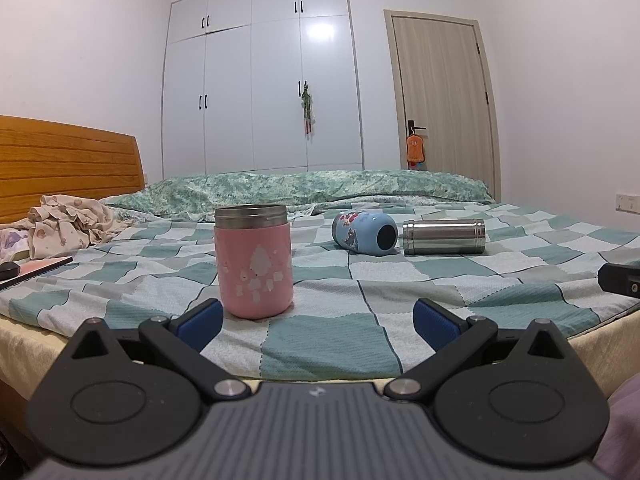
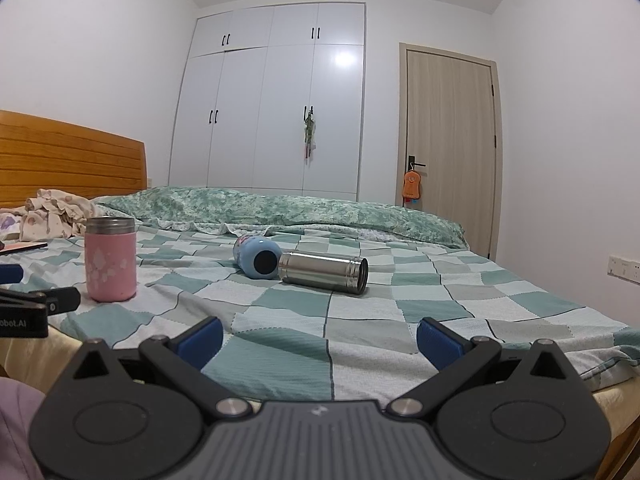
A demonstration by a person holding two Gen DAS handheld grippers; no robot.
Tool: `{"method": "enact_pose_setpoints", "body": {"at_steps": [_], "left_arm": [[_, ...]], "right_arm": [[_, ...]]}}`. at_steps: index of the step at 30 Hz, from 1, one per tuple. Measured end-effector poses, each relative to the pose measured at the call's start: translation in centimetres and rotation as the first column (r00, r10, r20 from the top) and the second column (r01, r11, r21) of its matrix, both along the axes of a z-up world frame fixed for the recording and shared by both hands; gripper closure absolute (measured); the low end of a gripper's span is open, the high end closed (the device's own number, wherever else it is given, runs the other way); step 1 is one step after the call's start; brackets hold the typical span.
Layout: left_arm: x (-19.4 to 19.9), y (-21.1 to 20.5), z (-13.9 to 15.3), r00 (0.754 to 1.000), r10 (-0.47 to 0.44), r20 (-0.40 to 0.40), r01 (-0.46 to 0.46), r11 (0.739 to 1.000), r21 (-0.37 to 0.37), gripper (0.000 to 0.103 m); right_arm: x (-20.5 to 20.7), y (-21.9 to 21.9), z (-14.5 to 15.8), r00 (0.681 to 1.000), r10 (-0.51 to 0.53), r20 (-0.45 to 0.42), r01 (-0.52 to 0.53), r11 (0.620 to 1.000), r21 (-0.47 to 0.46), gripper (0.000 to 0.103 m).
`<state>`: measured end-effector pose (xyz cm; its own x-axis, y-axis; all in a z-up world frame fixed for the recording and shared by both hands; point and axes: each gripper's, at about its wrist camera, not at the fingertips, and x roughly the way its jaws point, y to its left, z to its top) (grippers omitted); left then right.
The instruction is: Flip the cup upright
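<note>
A pink cup (image 1: 253, 262) with a steel rim stands upright on the checked bedspread; it also shows in the right wrist view (image 2: 110, 259). A blue printed cup (image 1: 363, 233) lies on its side, its bottom toward me, also in the right wrist view (image 2: 256, 262). A steel cup (image 1: 444, 237) lies on its side beside it, also in the right wrist view (image 2: 324, 272). My left gripper (image 1: 318, 326) is open and empty, just in front of the pink cup. My right gripper (image 2: 320, 340) is open and empty, well short of the lying cups.
The bed (image 1: 520, 280) has a folded green quilt (image 1: 320, 188) at the back and crumpled clothes (image 1: 68, 224) by the wooden headboard (image 1: 68, 164). A flat book (image 1: 36, 270) lies at the left. A white wardrobe (image 2: 272, 100) and a door (image 2: 448, 128) stand behind.
</note>
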<state>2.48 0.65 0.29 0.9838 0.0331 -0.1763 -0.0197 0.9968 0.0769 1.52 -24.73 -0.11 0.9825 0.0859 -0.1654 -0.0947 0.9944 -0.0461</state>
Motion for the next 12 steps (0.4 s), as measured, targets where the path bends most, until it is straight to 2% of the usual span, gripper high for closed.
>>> {"method": "enact_pose_setpoints", "body": {"at_steps": [12], "left_arm": [[-0.21,0.18,-0.07,1.0,-0.003,0.006,0.004,1.0,-0.005,0.0]], "right_arm": [[-0.01,0.04,-0.01,1.0,0.0,0.0,0.0,1.0,-0.002,0.0]]}}
